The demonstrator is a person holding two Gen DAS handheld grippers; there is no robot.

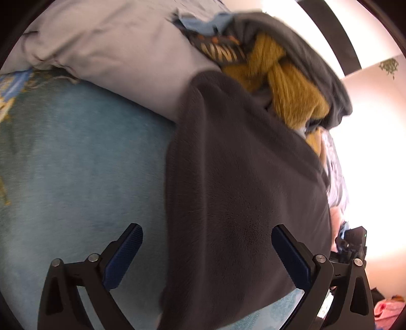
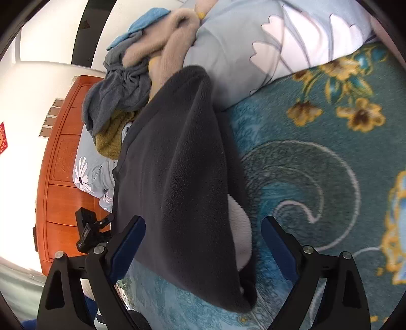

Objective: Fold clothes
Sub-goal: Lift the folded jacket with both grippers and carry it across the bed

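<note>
Blue-padded fingers of the left gripper (image 1: 206,256) stood wide apart over the near end of the dark grey fleece garment (image 1: 241,193), holding nothing, while that garment lay stretched along the teal blanket (image 1: 76,165) toward the clothes pile (image 1: 276,76). From the right wrist, the right gripper (image 2: 203,248) also gaped empty above the same garment (image 2: 182,172), whose pale lining (image 2: 241,228) showed; a 1-layer pinch could probably drag it crooked, or its far end might snag the pile (image 2: 121,83).

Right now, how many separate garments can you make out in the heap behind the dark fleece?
About 5 in the right wrist view: blue on top, beige beside it, grey below, mustard knit lowest; the left view adds a printed one. More may be buried.
</note>
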